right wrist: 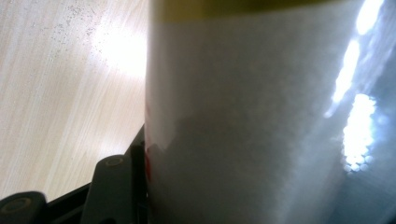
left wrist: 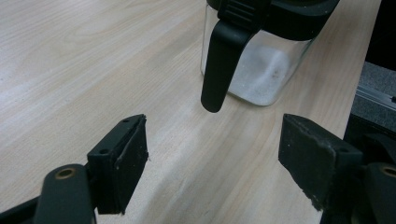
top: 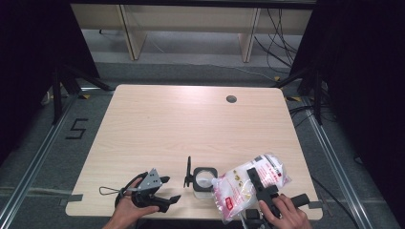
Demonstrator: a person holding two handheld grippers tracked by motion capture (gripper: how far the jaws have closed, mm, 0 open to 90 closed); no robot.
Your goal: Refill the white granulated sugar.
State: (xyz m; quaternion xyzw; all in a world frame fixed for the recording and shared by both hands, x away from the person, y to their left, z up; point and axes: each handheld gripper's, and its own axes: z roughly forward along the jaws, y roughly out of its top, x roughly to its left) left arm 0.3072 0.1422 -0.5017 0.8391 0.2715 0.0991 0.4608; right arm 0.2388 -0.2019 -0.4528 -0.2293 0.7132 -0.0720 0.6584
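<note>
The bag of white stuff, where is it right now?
In the high view the bag is at the table's near right edge, held in the right tongs and tipped toward the clear jar.

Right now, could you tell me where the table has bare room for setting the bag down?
The whole far half of the table is free, up to the round hole. The left side beyond the left tool is bare too. The near edge is crowded: the clear container, the bag tipped over it, and the right tool clamped on the bag.
</note>
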